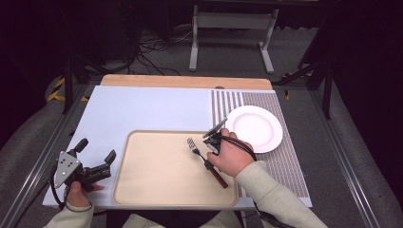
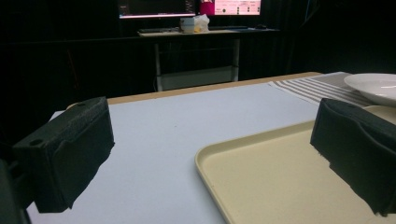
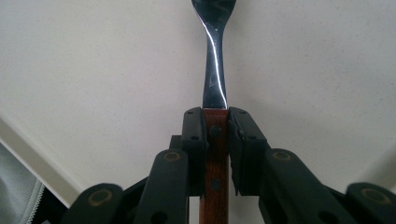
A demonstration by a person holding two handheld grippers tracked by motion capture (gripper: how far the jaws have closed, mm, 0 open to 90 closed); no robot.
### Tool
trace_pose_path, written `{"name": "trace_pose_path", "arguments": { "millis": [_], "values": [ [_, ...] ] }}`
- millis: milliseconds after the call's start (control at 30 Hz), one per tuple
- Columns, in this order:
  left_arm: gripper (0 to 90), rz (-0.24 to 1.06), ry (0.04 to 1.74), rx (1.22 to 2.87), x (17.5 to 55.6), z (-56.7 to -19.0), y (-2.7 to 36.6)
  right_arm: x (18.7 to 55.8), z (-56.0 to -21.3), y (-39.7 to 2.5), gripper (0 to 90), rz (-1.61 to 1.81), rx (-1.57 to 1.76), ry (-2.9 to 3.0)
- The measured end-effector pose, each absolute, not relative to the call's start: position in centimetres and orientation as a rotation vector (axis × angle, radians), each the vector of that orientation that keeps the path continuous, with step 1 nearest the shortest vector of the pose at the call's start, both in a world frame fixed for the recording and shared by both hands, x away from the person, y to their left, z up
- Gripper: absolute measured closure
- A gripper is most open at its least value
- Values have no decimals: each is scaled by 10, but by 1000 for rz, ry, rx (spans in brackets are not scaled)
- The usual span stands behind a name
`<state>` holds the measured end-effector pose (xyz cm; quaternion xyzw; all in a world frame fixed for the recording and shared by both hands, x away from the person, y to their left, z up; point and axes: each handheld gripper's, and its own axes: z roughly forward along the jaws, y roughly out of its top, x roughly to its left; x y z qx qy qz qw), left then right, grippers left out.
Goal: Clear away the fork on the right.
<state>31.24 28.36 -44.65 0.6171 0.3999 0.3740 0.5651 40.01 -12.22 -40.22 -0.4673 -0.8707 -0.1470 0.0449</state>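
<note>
Sleeves of a pale sweater come in at the near edge of the counter, one hand on each gripper. Left gripper sits low at the near left corner, just beside the beige tray, over the pale blue mat; its fingers are spread wide with nothing between them, and in the left gripper view the tray's rounded corner lies between the two black pads. Right gripper is over the tray's right half, held by the right hand. Its fingers are pinched on the fork, clamping the top of the reddish wooden handle just where the steel neck begins, as the right gripper view shows close up. Fork lies on the tray, tines pointing to the far left and handle running back toward the near right, partly under the hand. Farther right, off the tray, a white plate rests on a striped placemat, near the gripper but apart from it. Beyond the counter's wooden far edge stand a pale desk frame and cables on the floor
</note>
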Motion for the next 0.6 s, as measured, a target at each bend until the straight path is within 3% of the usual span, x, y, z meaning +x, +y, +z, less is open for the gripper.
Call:
{"name": "trace_pose_path", "arguments": {
  "millis": [600],
  "values": [
    [0, 880, 943, 1453, 313, -447, 284, 400, -413, -119, 776, -412, -1476, -2627]
  ]
}}
